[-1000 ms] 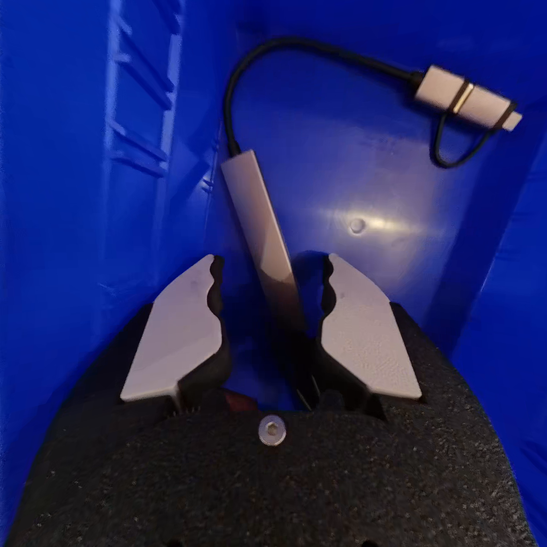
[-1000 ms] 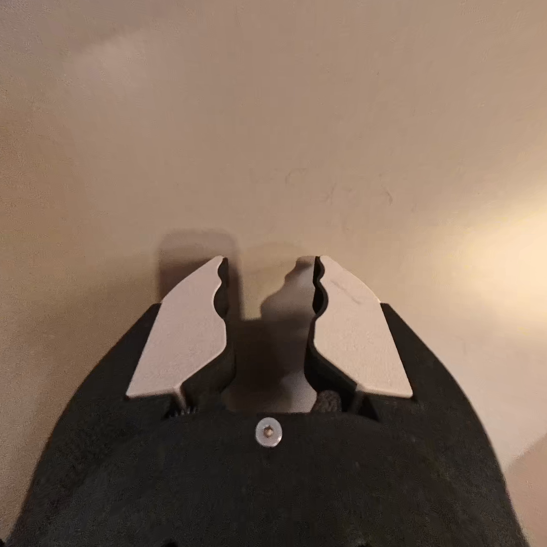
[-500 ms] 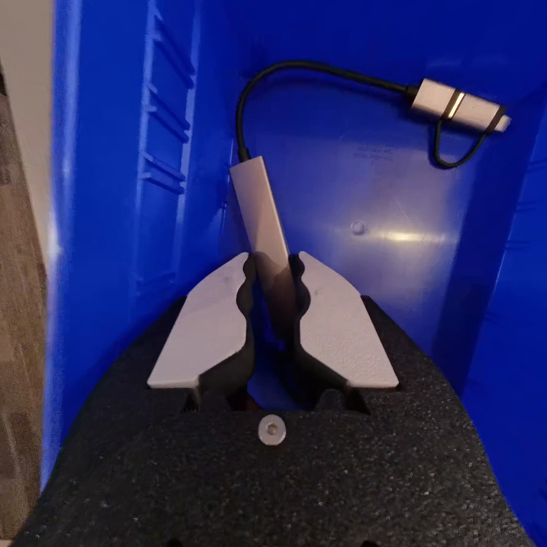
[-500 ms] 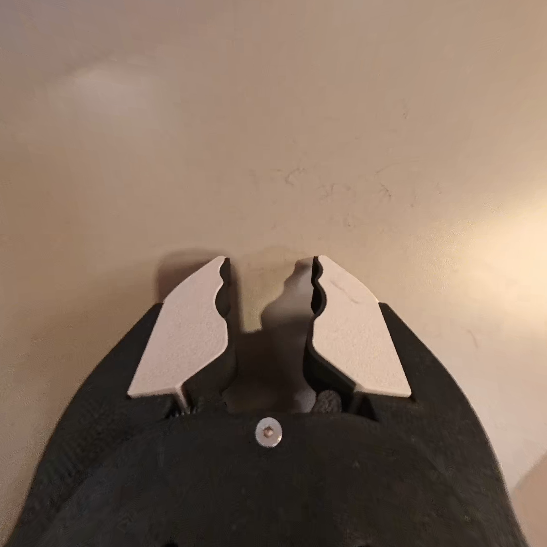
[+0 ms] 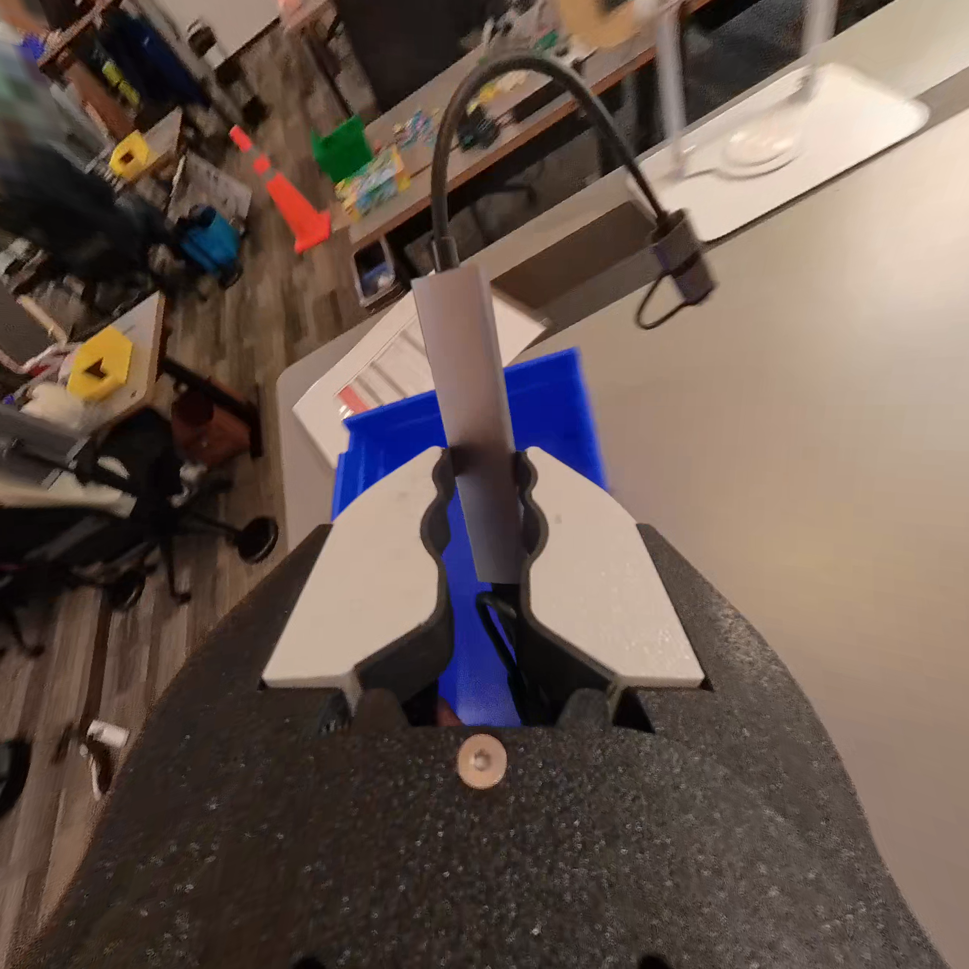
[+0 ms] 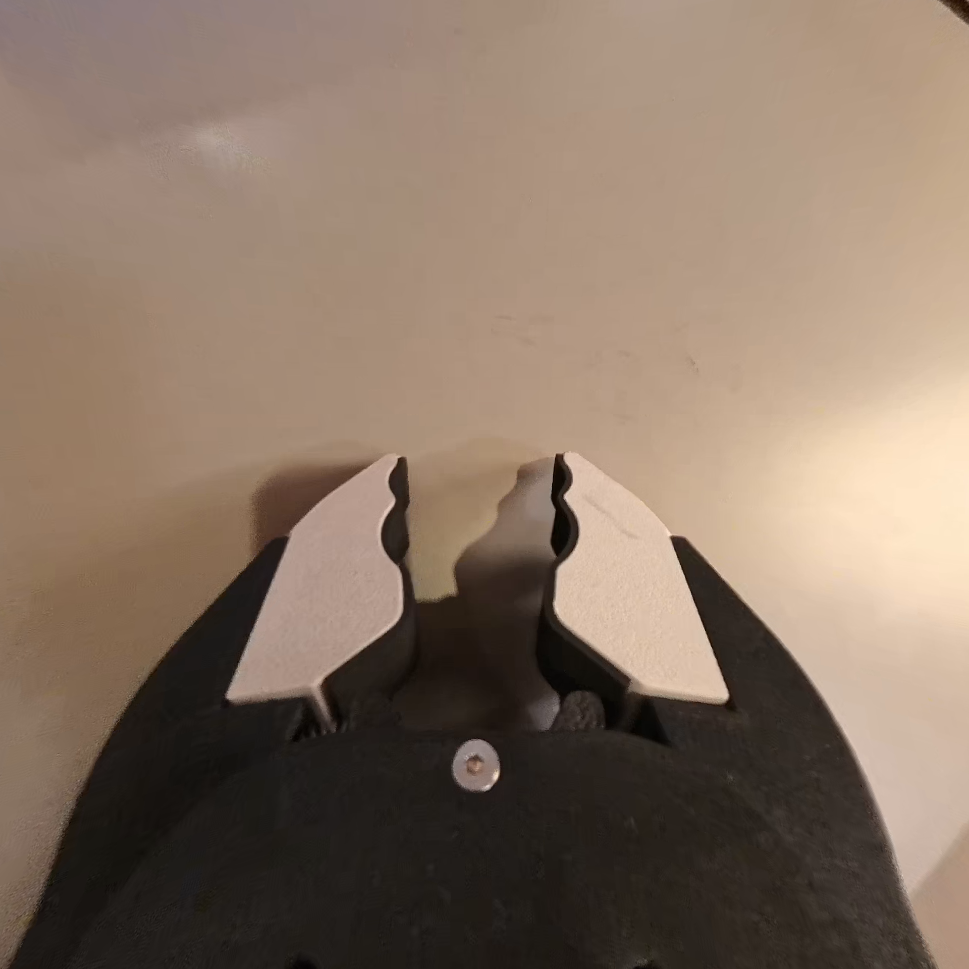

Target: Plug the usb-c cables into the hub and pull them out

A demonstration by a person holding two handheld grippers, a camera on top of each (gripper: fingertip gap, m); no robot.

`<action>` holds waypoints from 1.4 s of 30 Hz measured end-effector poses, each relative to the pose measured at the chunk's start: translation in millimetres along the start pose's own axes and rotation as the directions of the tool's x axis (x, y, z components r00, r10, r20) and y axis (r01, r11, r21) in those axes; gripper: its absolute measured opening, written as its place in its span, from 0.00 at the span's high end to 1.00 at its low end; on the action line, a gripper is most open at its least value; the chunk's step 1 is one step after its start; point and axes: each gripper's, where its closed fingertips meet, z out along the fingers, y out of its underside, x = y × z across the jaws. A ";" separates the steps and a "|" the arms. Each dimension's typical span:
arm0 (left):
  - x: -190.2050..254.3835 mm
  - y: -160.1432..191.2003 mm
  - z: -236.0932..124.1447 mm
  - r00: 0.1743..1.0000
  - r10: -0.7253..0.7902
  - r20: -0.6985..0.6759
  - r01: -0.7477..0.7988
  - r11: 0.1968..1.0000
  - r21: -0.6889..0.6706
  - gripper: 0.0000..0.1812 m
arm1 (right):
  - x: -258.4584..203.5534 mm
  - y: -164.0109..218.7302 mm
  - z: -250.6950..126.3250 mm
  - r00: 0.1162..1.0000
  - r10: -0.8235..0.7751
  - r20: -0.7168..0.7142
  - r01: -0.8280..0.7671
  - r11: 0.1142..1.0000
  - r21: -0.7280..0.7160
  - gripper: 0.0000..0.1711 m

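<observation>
Clamped in the left gripper (image 5: 482, 461), the slim grey metal hub (image 5: 464, 398) could twist loose while the right gripper (image 6: 480, 461) gapes empty.

Beige matte surface (image 5: 813, 472) fills the right side of the left wrist view; the same plain beige surface (image 6: 472, 236) fills the right wrist view, warm light glare at its right edge, faint scuffs mid-frame. Wood-plank floor (image 5: 251, 325) on the left, blurred. Orange traffic cone (image 5: 286, 196) stands on the floor. Long brown table (image 5: 472, 152) behind it, cluttered with small colourful items and a green bin (image 5: 341, 149). Yellow blocks (image 5: 97, 362) on a small side table at left. Black office chair (image 5: 157, 514) with wheeled base low left. White pad (image 5: 786, 136) lies on the far surface, top right. Lighting indoor, warm, dim.
</observation>
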 end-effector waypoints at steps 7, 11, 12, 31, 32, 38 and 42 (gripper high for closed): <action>148.5 -11.1 -23.0 0.928 0.124 -0.351 -0.120 0.992 0.035 0.87 | 0.2 -58.3 -37.5 0.974 -0.108 -0.198 0.167 0.936 0.311 0.70; 222.1 8.4 -18.1 0.859 0.138 -0.493 -0.153 0.988 0.010 0.87 | 4.4 -94.6 -87.8 0.933 -0.141 -0.331 0.290 0.838 0.462 0.74; 235.4 13.8 -15.6 0.852 0.155 -0.501 -0.178 0.984 0.003 0.87 | 1.4 -100.2 -96.9 0.928 -0.166 -0.334 0.319 0.818 0.480 0.74; 394.6 66.8 -29.8 0.493 0.031 -0.870 -0.210 0.974 -0.084 0.87 | -34.2 -48.9 -45.8 0.375 -0.803 -0.462 0.898 0.438 -0.032 0.88; 394.9 70.4 -34.7 0.453 0.021 -0.891 -0.220 0.971 -0.089 0.84 | -39.9 -46.6 -45.3 0.369 -0.816 -0.444 0.912 0.411 0.004 0.89; 382.8 56.9 -58.0 0.051 -0.154 -0.987 -0.012 0.988 -0.155 0.71 | -52.8 -60.9 -62.7 0.242 -0.831 -0.501 0.970 0.211 0.119 0.90; 395.1 60.9 -80.6 -0.240 -0.181 -0.954 -0.030 0.983 -0.179 0.71 | -59.1 -78.6 -72.1 0.166 -0.816 -0.553 0.984 0.098 0.151 0.90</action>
